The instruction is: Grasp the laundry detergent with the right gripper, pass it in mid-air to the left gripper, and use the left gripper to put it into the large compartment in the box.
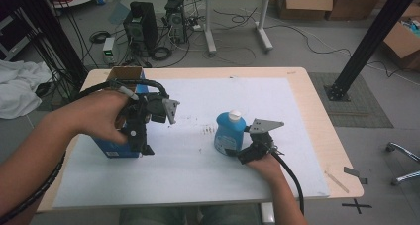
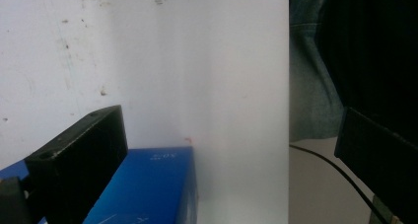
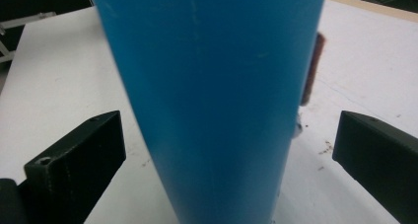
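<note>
Right gripper [image 1: 236,153] standing spread around upright blue plastic bottle with white cap [image 1: 230,132] mid-worktop [image 1: 307,116], label side hidden. Left gripper [image 1: 143,146] gaping over dark blue cardboard box [image 1: 115,148], partly covered by hand.

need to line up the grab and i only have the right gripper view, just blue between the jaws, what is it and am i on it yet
Observer: It's a blue bottle with a white cap, standing upright on the white mat. The right gripper sits at its base with the jaws open on both sides, not closed on it.
Operator: where's the other hand
Observer: The left gripper is at the mat's left side, over a blue box, jaws open.
Operator: box open or shut
Observer: The high view shows its brown flap raised at the far end, so that end is open.
</note>
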`<state>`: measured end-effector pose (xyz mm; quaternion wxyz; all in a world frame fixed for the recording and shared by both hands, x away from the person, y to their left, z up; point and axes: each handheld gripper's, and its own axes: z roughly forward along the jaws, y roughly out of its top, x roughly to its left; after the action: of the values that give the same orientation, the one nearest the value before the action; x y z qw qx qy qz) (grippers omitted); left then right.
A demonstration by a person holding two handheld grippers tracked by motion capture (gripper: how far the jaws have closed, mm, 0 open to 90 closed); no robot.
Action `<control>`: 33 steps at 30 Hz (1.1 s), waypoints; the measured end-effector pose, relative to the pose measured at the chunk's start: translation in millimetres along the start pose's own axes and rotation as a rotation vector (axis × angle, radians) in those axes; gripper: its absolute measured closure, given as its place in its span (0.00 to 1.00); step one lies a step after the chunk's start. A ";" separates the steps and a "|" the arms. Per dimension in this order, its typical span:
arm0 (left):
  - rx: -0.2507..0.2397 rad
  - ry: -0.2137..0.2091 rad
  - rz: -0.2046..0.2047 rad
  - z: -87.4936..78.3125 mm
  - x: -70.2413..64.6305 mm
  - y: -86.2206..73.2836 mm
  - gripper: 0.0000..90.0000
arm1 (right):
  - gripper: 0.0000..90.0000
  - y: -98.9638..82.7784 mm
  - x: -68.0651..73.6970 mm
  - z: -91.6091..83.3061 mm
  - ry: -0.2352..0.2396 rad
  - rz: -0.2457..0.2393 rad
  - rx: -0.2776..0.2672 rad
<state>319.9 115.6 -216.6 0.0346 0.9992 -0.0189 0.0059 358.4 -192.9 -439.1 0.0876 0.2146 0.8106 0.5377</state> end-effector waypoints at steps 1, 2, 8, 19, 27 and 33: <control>0.000 0.000 0.000 0.0 0.0 0.0 0.00 | 0.00 0.0 0.0 0.0 0.000 0.000 0.000; -0.002 0.002 -0.002 0.2 -0.1 0.1 0.00 | 0.00 -1.0 0.5 3.3 -0.008 0.000 -0.006; 0.004 0.001 -0.001 1.3 1.0 0.9 0.00 | 0.00 -1.9 3.7 9.9 -0.044 -0.006 -0.025; 0.004 -0.001 0.002 1.7 0.8 1.1 0.00 | 0.07 1.1 8.2 13.5 -0.066 -0.031 -0.064; 0.004 0.003 -0.007 1.9 1.4 -0.5 0.00 | 0.16 1.6 12.8 13.0 -0.091 -0.053 -0.077; 0.002 0.004 -0.004 2.6 1.2 1.4 0.00 | 0.22 0.7 12.0 11.2 -0.109 -0.043 -0.078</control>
<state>321.0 114.0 -219.1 0.0335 0.9993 -0.0166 0.0078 352.0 -178.0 -442.0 0.1515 0.2224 0.7874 0.5546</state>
